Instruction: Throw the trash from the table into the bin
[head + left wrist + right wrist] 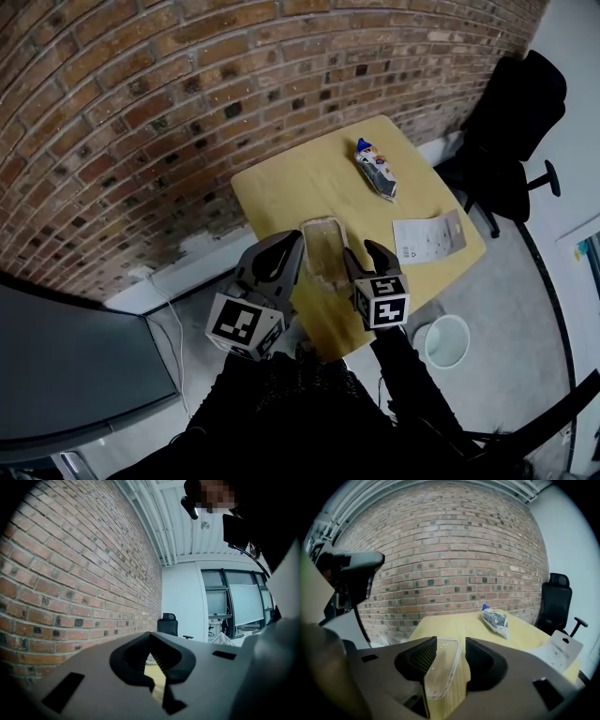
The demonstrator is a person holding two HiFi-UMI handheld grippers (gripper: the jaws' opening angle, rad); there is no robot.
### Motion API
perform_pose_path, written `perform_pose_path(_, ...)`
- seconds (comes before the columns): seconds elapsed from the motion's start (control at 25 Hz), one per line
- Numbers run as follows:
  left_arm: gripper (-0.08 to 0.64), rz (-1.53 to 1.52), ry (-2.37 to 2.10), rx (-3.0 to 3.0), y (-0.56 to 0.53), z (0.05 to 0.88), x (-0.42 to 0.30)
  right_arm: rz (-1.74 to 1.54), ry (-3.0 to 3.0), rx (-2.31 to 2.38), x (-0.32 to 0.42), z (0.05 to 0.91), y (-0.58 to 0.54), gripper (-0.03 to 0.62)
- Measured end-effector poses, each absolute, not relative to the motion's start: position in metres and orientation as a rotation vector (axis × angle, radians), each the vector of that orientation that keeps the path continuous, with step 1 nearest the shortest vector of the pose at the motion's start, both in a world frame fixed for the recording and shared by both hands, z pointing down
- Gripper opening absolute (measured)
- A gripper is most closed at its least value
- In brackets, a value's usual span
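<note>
A clear plastic container (320, 246) lies near the front of the wooden table (291, 192). In the right gripper view this container (440, 667) shows between the jaws of my right gripper (450, 645). The jaws stand open, and bare table shows between the container and the right pad. In the head view my right gripper (362, 255) hovers just right of the container, and my left gripper (286, 251) just left of it. The tips of my left gripper (150, 637) meet with nothing between them. A crumpled snack bag (375, 169) and a white paper packet (428, 239) lie farther back.
A white bin (447, 339) stands on the floor to the right of the table's front corner. A black office chair (511, 131) sits beyond the table's right side. A brick wall (187, 84) runs along the table's far left edge.
</note>
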State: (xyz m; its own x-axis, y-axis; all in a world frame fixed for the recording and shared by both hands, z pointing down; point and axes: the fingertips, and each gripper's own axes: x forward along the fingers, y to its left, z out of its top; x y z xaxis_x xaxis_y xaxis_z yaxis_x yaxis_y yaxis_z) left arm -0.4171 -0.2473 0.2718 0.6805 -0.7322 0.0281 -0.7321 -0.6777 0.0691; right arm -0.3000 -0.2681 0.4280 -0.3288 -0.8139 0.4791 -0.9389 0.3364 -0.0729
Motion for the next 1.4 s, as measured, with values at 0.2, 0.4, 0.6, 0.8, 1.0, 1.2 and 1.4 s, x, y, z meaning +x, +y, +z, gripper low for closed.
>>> perform_pose_path(0.2, 0.007, -0.041, -1.185, 2.82, -0.248, 0.268, -0.418, 0.564, -2.143, 1.472, -0.304, 0.476, -0.275, 0.176)
perform_pose_path(0.4, 0.007, -0.01, -1.182, 2.822, -0.25, 0.269, -0.418, 0.635, -2.082, 1.451, -0.305, 0.5, -0.284, 0.176)
perform_pose_path(0.6, 0.007, 0.003, -1.176, 2.823, -0.253, 0.271, -0.419, 0.67, -2.033, 1.434, -0.306, 0.512, -0.286, 0.176)
perform_pose_path(0.8, 0.007, -0.011, -1.191, 2.816, -0.256, 0.269, -0.418, 0.706, -1.982, 1.392, -0.302, 0.537, -0.287, 0.175)
perform_pose_path(1.0, 0.006, 0.025, -1.171, 2.83, -0.257, 0.277, -0.416, 0.685, -1.989, 1.333, -0.308, 0.539, -0.284, 0.154)
perform_pose_path(1.2, 0.006, 0.019, -1.15, 2.813, -0.256, 0.279, -0.409, 0.713, -2.001, 1.34, -0.3, 0.539, -0.279, 0.049)
perform_pose_path(1.4, 0.007, 0.036, -1.12, 2.839, -0.258, 0.281, -0.402, 0.715, -2.037, 1.378, -0.292, 0.526, -0.28, 0.04)
